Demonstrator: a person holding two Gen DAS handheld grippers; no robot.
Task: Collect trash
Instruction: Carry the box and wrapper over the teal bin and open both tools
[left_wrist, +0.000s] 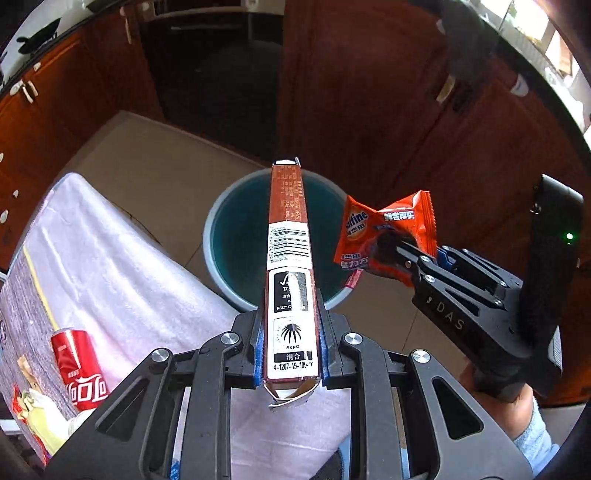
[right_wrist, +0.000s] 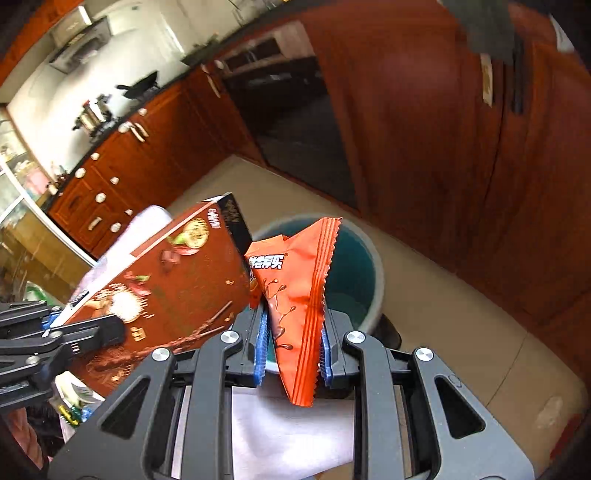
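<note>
My left gripper (left_wrist: 290, 350) is shut on a flat brown snack box (left_wrist: 290, 258), held edge-up and reaching out over a blue-green trash bin (left_wrist: 236, 236) on the floor. My right gripper (right_wrist: 291, 347) is shut on an orange snack wrapper (right_wrist: 295, 295), held above the bin's (right_wrist: 354, 266) near rim. In the left wrist view the right gripper (left_wrist: 388, 251) and wrapper (left_wrist: 384, 229) hang just right of the bin. In the right wrist view the box (right_wrist: 173, 291) and left gripper (right_wrist: 55, 332) are at left.
A table covered with a pale towel (left_wrist: 110, 266) lies at left, with a red cola can (left_wrist: 79, 369) and other wrappers (left_wrist: 33, 413) on it. Red-brown cabinets (left_wrist: 369, 92) stand behind the bin. The floor (right_wrist: 443, 314) is beige tile.
</note>
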